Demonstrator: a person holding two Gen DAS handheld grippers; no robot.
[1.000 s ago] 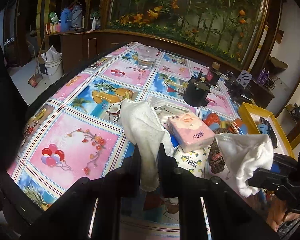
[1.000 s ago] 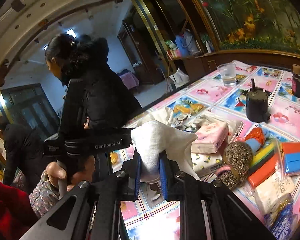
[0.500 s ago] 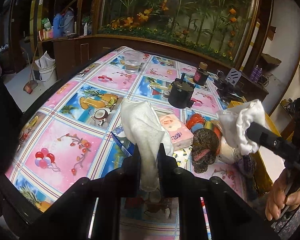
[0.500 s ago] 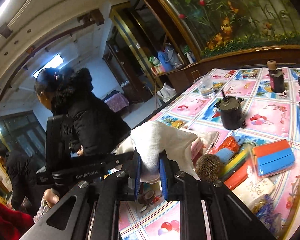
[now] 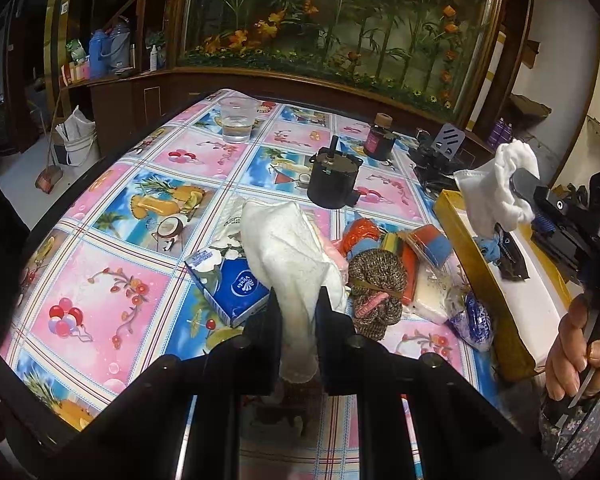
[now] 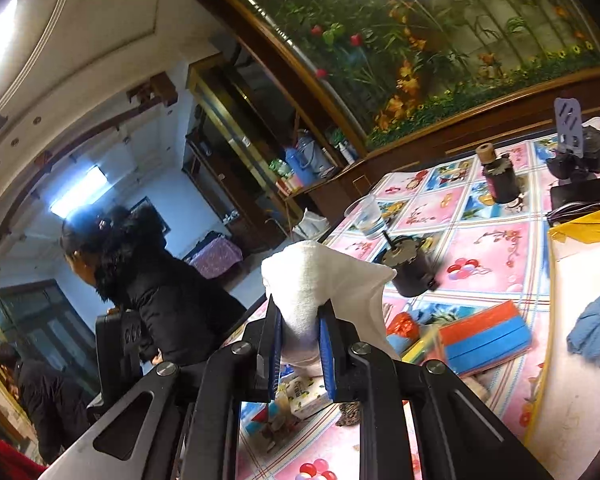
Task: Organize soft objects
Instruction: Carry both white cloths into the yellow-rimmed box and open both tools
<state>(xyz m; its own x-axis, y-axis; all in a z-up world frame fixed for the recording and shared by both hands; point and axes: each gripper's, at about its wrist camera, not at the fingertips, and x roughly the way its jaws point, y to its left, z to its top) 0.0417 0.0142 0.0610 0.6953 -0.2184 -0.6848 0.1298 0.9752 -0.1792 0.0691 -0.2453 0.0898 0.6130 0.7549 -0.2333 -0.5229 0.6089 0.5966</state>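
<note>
My left gripper [image 5: 299, 312] is shut on a white cloth [image 5: 284, 248] and holds it above the pile of soft things on the table. My right gripper [image 6: 299, 332] is shut on a second white cloth [image 6: 324, 280]; in the left wrist view that cloth [image 5: 496, 184] hangs over the yellow-rimmed tray [image 5: 464, 240]. The tray [image 6: 580, 380] holds a blue rag [image 6: 594, 326] and a dark piece of cloth [image 5: 510, 258]. A brown yarn ball [image 5: 374, 288] lies beside my left gripper.
A blue tissue pack [image 5: 230, 280], coloured sponges [image 5: 420, 244], an orange-blue pack [image 6: 484, 336] and wrapped packets [image 5: 472, 316] crowd the table middle. A black motor [image 5: 332, 180], a dark bottle [image 5: 378, 136] and a glass of water [image 5: 236, 120] stand farther back.
My right gripper has carried its white cloth up and to the right, from over the pile to above the yellow tray. My left gripper has risen slightly with its cloth.
</note>
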